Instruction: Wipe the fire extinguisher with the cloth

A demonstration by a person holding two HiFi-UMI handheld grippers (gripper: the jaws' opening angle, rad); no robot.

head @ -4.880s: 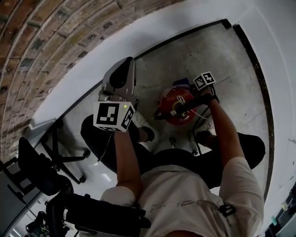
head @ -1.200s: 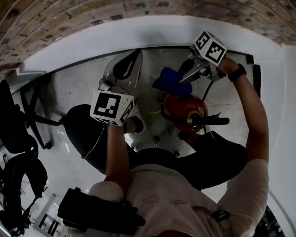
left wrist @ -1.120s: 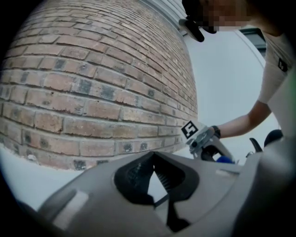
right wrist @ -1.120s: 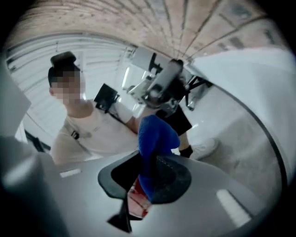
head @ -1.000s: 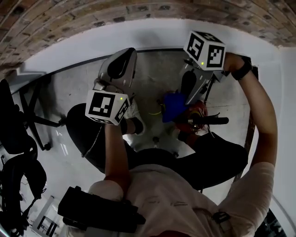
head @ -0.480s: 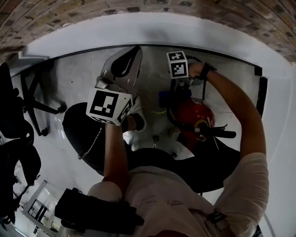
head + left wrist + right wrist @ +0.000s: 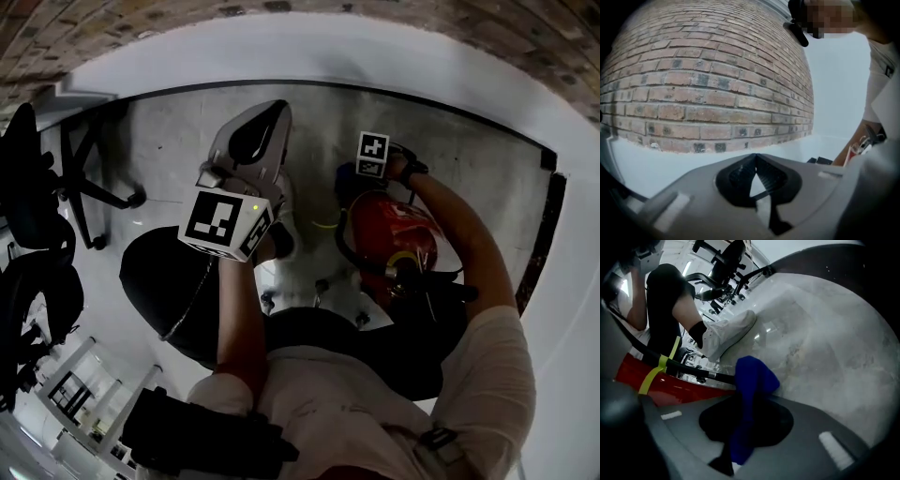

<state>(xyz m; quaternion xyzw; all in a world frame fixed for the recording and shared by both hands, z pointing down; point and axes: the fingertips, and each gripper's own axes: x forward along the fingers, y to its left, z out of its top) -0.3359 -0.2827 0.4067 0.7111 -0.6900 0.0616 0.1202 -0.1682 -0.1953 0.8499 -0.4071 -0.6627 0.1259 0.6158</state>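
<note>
A red fire extinguisher (image 7: 398,239) stands on the grey floor between the person's legs, with a black hose (image 7: 349,248) looped round it. My right gripper (image 7: 356,178) is shut on a blue cloth (image 7: 344,172) at the extinguisher's far upper-left side. In the right gripper view the cloth (image 7: 752,378) sticks out of the right gripper (image 7: 746,401), right beside the red body (image 7: 670,390) and the hose (image 7: 693,372), which carries a yellow tag (image 7: 655,375). My left gripper (image 7: 267,117) is held up, shut and empty; in its own view the left gripper (image 7: 755,157) faces a brick wall (image 7: 708,89).
The person's white shoe (image 7: 726,333) rests on the floor left of the extinguisher. Stool castors (image 7: 322,284) sit beneath the person. Black office chairs (image 7: 37,187) stand at the left. A white wall base (image 7: 309,56) curves round the far side, brick above it.
My right gripper has carried the blue cloth from above the extinguisher down to its far upper-left side. The left gripper has stayed raised and shut. The head view has swung.
</note>
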